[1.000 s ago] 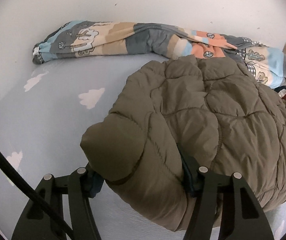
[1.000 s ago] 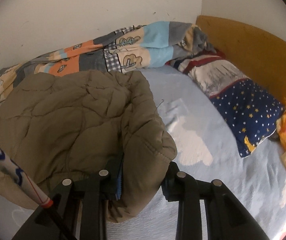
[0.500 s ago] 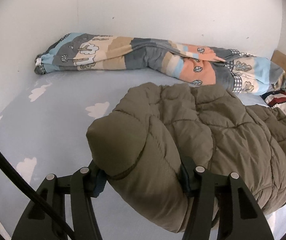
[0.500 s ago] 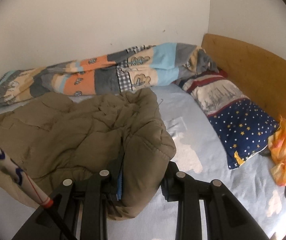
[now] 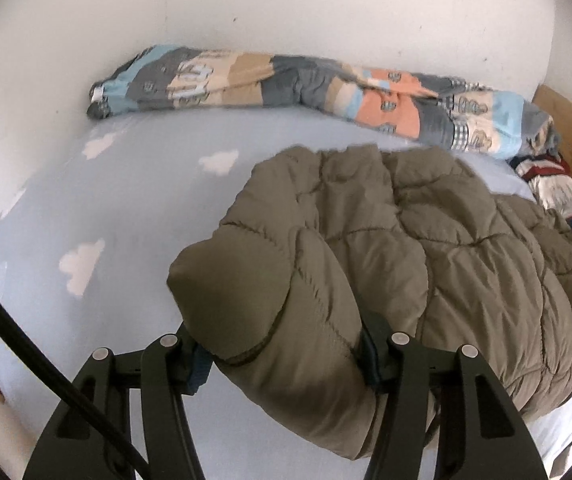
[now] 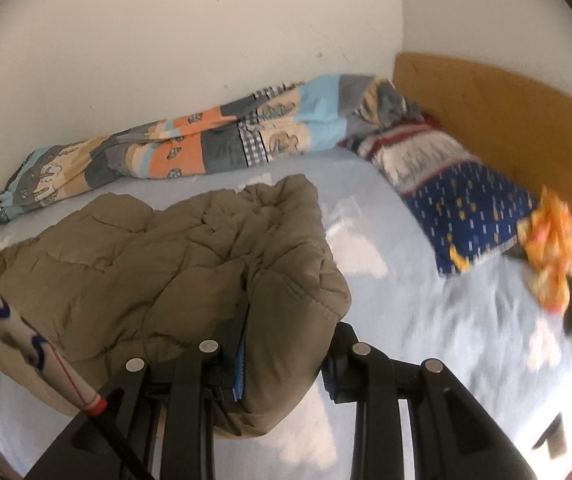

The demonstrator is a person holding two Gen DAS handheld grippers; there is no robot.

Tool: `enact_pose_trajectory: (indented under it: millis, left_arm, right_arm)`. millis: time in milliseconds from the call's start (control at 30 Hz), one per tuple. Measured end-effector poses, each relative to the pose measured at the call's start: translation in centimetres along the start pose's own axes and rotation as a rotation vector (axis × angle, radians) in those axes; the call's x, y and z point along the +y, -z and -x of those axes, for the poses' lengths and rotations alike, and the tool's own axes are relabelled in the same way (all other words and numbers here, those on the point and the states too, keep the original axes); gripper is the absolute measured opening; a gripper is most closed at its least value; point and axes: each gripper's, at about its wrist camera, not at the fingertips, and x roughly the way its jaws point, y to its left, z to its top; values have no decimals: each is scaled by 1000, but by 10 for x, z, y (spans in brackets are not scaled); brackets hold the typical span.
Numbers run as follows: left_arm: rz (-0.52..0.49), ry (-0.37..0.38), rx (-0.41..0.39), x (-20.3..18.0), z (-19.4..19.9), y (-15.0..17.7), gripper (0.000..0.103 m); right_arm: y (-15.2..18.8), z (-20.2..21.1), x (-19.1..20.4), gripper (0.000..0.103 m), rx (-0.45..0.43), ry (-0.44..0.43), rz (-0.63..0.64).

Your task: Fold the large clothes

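An olive-brown quilted puffer jacket [image 5: 426,264] lies bunched on the light blue bed sheet [image 5: 134,208]. My left gripper [image 5: 286,360] is shut on a thick padded end of the jacket, which bulges between the fingers. My right gripper [image 6: 282,364] is shut on the jacket's other end [image 6: 286,300]. The jacket [image 6: 146,256] sags between the two grippers, its far edge resting on the sheet.
A rolled patchwork quilt [image 5: 306,88] lies along the white wall, also in the right wrist view [image 6: 214,148]. A star-patterned pillow [image 6: 466,200] and an orange cloth [image 6: 550,248] sit by the wooden headboard [image 6: 506,112]. A cable [image 5: 26,340] crosses the left view.
Both grippers pulled back and up with the jacket held; it slid toward me and more bare sheet shows beyond it. The right view is blurred by motion.
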Motion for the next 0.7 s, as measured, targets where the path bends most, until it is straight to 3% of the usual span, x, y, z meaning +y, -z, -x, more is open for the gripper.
enact_pose_trajectory:
  millis: [200, 333, 467, 600, 667, 700]
  left_arm:
    - [1, -39, 39, 1, -23, 44, 60]
    - [94, -11, 40, 14, -33, 60, 71]
    - [294, 110, 143, 50, -41, 64, 79]
    - [605, 298, 236, 102, -36, 74, 79]
    - [681, 322, 221, 116, -25, 79, 79]
    - [693, 295, 184, 121, -13, 80, 79]
  right_arm:
    - [39, -26, -10, 31, 133, 17, -39]
    - [63, -51, -27, 39, 233, -6, -133]
    - [72, -55, -61, 65, 300, -94, -353]
    - [78, -36, -105, 71, 316, -208, -608]
    - [80, -21, -123, 71, 288, -201, -682]
    - [80, -15, -129, 71, 270, -189, -702]
